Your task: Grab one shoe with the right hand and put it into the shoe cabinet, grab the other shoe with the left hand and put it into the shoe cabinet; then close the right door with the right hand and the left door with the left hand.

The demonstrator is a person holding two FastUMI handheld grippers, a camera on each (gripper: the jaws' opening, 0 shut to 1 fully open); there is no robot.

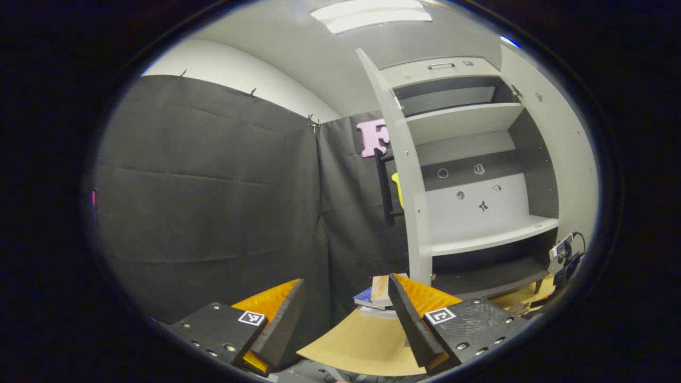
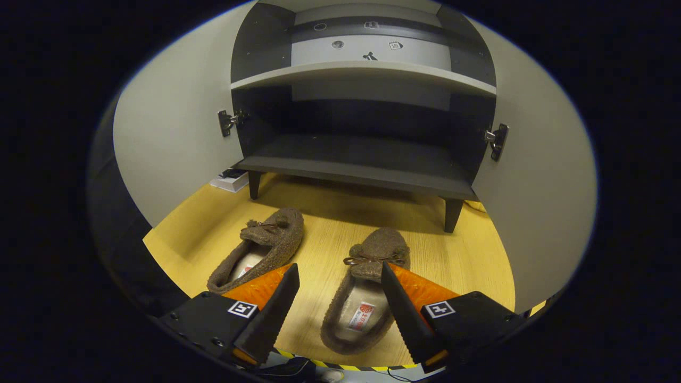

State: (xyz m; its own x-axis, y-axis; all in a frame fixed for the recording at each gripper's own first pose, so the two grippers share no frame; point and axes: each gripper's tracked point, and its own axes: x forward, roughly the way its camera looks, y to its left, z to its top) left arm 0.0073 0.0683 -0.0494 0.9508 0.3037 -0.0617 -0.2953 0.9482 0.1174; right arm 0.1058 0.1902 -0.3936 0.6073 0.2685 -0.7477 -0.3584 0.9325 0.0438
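The shoe cabinet (image 2: 367, 133) stands at twelve o'clock in the right gripper view, raised on short legs, with both doors swung wide: the left door (image 2: 175, 133) at ten o'clock and the right door (image 2: 537, 175) at three. Its dark bottom shelf (image 2: 362, 159) is bare, and so is the pale shelf above it. In the left gripper view the same cabinet sits at two o'clock, seen past the edge of an open door.

On the wooden floor (image 2: 457, 250) in front of the cabinet lie two brown fuzzy shoes, toes towards the shelf. The right shoe (image 2: 367, 287) lies at six o'clock, the left shoe (image 2: 260, 247) just beside it at eight.

The right gripper (image 2: 338, 298) hangs over the right shoe with its jaws spread wide and nothing in them; one finger is at the shoe's outer edge, the other between the two shoes. The left gripper (image 1: 346, 314) is held up, away from the shoes, equally wide open and empty, with a small stack of books (image 1: 375, 300) beyond it.

This looks like the first step, the right-hand grab. Next, I judge, the jaws must drop lower to straddle the shoe's soft side wall, then close.
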